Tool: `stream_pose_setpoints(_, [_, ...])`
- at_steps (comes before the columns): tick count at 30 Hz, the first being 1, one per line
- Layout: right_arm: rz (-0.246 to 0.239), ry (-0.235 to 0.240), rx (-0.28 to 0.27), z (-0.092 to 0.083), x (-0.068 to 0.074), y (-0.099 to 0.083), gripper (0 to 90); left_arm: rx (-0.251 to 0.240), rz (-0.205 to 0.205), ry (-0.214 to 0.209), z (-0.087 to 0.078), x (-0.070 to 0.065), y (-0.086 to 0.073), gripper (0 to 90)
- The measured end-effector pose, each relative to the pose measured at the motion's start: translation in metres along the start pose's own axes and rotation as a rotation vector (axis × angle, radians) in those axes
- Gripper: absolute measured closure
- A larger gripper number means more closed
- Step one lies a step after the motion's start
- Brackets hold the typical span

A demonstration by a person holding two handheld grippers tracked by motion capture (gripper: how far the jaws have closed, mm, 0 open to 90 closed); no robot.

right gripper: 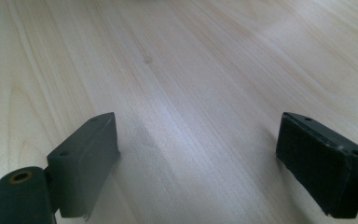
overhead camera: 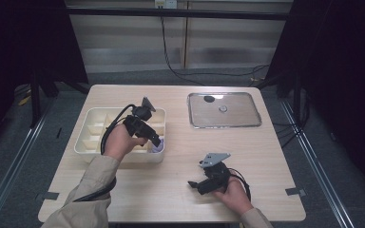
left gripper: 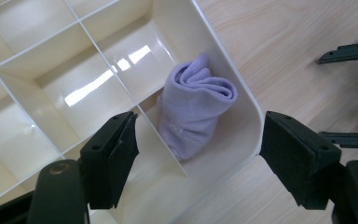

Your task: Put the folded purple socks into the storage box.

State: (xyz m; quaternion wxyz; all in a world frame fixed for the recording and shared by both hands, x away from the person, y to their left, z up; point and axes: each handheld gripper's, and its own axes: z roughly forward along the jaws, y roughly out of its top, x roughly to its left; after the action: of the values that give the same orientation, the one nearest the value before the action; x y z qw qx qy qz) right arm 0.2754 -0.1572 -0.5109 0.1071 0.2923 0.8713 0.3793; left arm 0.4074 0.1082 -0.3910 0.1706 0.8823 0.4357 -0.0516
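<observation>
My left claw: my left gripper (left gripper: 193, 154) hangs over the near right corner of the organiser box (left gripper: 249, 105), jaws standing wide apart with nothing pressed between them.
Between the jaws: the lilac rolled sock (left gripper: 193, 109) lies just beyond my pads, at about twelve o'clock from the gap, loose in the corner compartment.
Sock's long axis: it runs from roughly seven o'clock to one o'clock in the left gripper view, rolled end toward one, so it lies nearly along my reach, not across my jaws.
Where it sits: against the divider (left gripper: 161, 137) on its left and close to the box's outer wall on its right.
From above: the left gripper (overhead camera: 153, 140) is over that same corner of the organiser box (overhead camera: 86, 118), and the sock (overhead camera: 158, 148) peeks out at five o'clock from it.
My right claw: my right gripper (overhead camera: 193, 185) rests low on the table (overhead camera: 180, 199), jaws spread, bare wood between them.
Nearer hand: the left by far; the right lies well apart, at four o'clock from the sock.
Farther out: a metal tray (overhead camera: 224, 124) at two o'clock.
Judgement: the sock looks already placed.
</observation>
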Motion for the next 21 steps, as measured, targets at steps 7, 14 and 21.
stream_pose_setpoints(7, [0.0, 0.0, 0.0, 0.0, 0.0, 0.0, 12.2, -0.011, 0.0, -0.012, -0.0019, 0.0, -0.0024, 26.3])
stream_pose_setpoints(14, [0.0, 0.002, -0.002, 0.0002, 0.0, -0.0001, 12.2, -0.008, -0.007, -0.012, -0.003, 0.0019, -0.0061, 26.1])
stream_pose_setpoints(21, [0.0, -0.001, 0.0, 0.0, 0.0, 0.0, 12.2, -0.013, 0.0, -0.016, -0.0043, 0.0013, -0.0094, 26.1])
